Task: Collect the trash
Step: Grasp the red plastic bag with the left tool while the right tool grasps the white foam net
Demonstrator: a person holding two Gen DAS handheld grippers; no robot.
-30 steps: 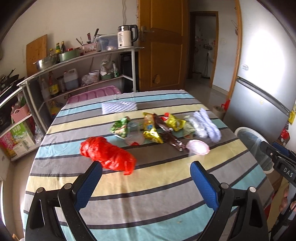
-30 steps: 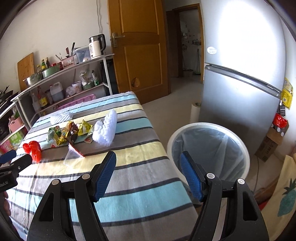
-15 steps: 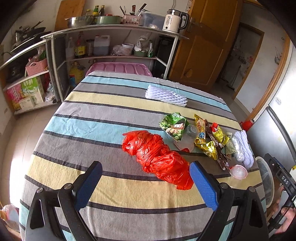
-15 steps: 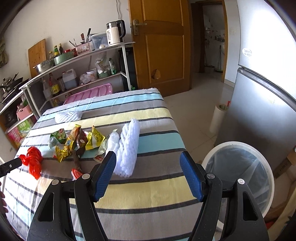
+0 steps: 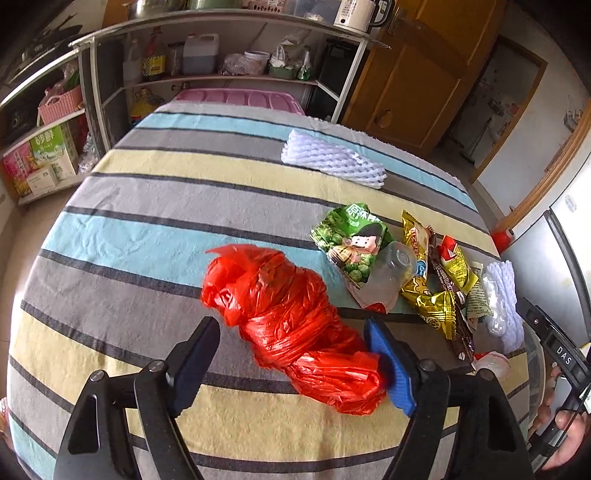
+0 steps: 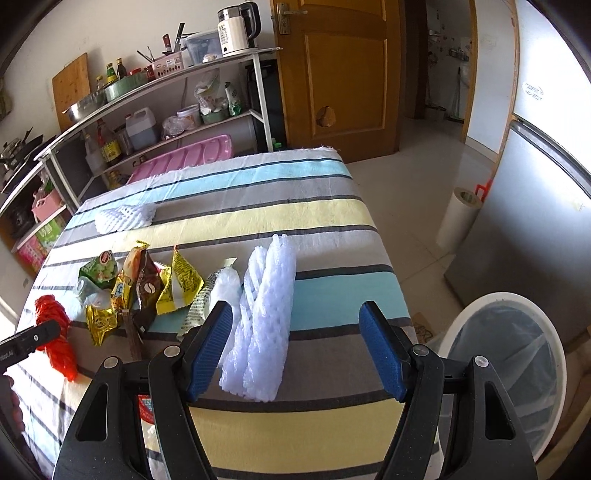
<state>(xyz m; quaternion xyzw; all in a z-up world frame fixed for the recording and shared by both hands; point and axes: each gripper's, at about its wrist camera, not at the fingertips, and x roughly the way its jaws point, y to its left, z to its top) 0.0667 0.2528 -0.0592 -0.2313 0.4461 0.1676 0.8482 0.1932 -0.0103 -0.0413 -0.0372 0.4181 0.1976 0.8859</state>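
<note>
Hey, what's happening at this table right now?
Someone is clearing trash off a striped tablecloth with a hand-held gripper in each hand. The left hand-held gripper is open, its fingers on either side of a crumpled red plastic bag, not yet closed on it. The right hand-held gripper is open too, near a white foam net. Snack wrappers lie between the two, and a lined white bin stands on the floor beside the table.

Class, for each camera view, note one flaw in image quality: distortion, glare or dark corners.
Left wrist view: fisheye bends the shelf into an arc; corners black. Right wrist view: glare washes out the fridge; the table edges curve.
</note>
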